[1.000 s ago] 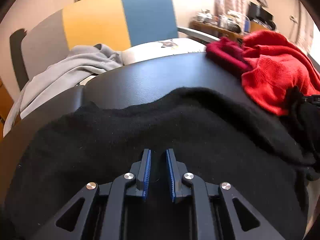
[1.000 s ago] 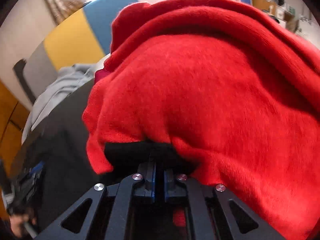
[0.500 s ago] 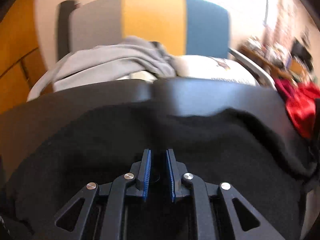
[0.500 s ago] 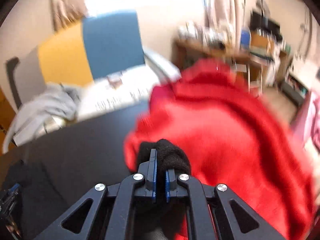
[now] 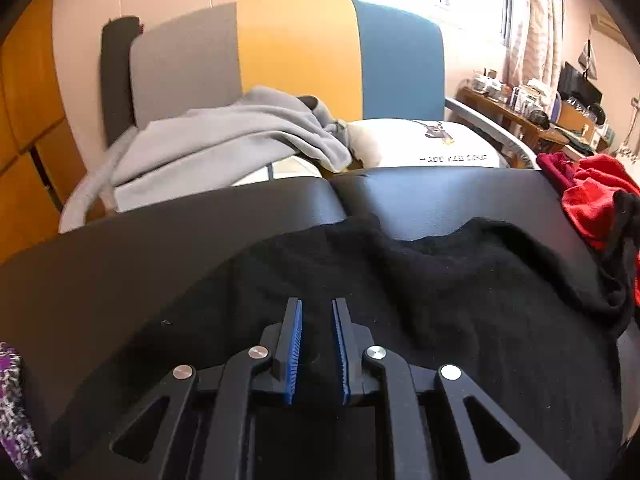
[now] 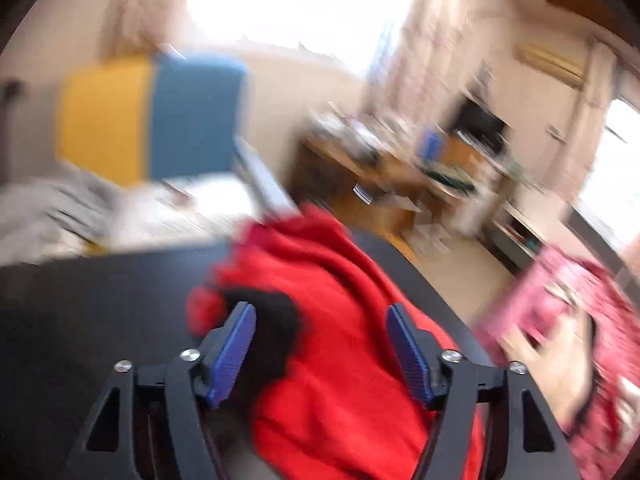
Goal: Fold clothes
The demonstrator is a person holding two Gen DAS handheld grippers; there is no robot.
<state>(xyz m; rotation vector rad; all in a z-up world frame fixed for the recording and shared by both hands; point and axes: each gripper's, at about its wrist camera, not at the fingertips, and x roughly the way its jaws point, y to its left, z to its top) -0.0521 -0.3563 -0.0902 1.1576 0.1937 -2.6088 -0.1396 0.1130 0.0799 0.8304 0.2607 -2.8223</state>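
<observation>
Releasing the black sweater (image 5: 460, 300) cuff beside the red sweater (image 6: 340, 360), we spread our right gripper (image 6: 320, 344) wide; our left gripper (image 5: 316, 332) stays narrowly parted, empty.

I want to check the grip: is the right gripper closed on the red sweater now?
No. The right gripper has its fingers wide apart, and the red sweater lies loose between them on the black table.

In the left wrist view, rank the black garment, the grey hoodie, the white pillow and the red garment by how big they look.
1. black garment, though it lies nearest the lens, which inflates it
2. grey hoodie
3. white pillow
4. red garment, cut off at the frame edge, so its rank against the pillow is unsure
</observation>
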